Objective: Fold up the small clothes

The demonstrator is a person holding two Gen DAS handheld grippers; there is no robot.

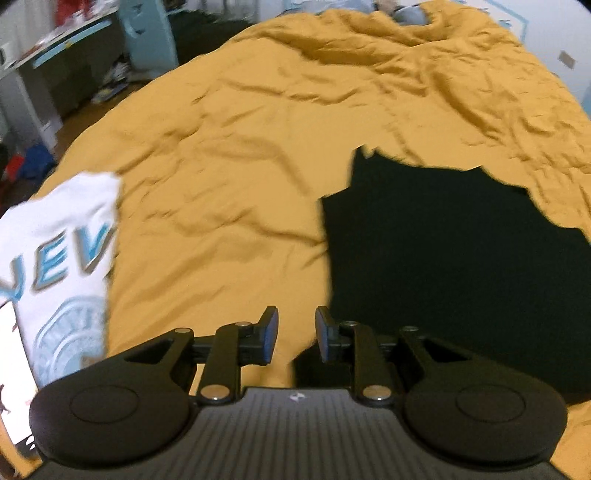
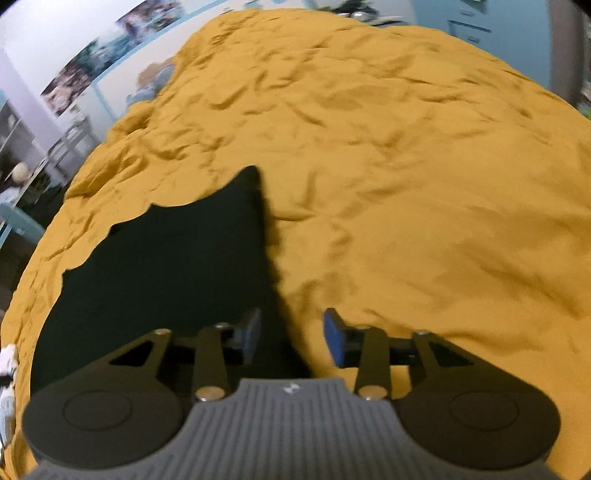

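A black garment (image 1: 443,251) lies flat on the mustard-yellow bed cover (image 1: 240,166). In the left wrist view it is to the right of my left gripper (image 1: 295,334), whose jaws stand open and empty over the cover at the garment's left edge. In the right wrist view the same garment (image 2: 166,266) spreads to the left, and my right gripper (image 2: 291,338) hangs open and empty over its right edge. A white T-shirt (image 1: 62,251) with blue lettering lies at the far left of the left wrist view.
The yellow cover (image 2: 406,184) is wrinkled all over and fills most of both views. A desk and blue furniture (image 1: 147,33) stand beyond the bed's far left. Shelves and wall posters (image 2: 74,74) are at the left of the right wrist view.
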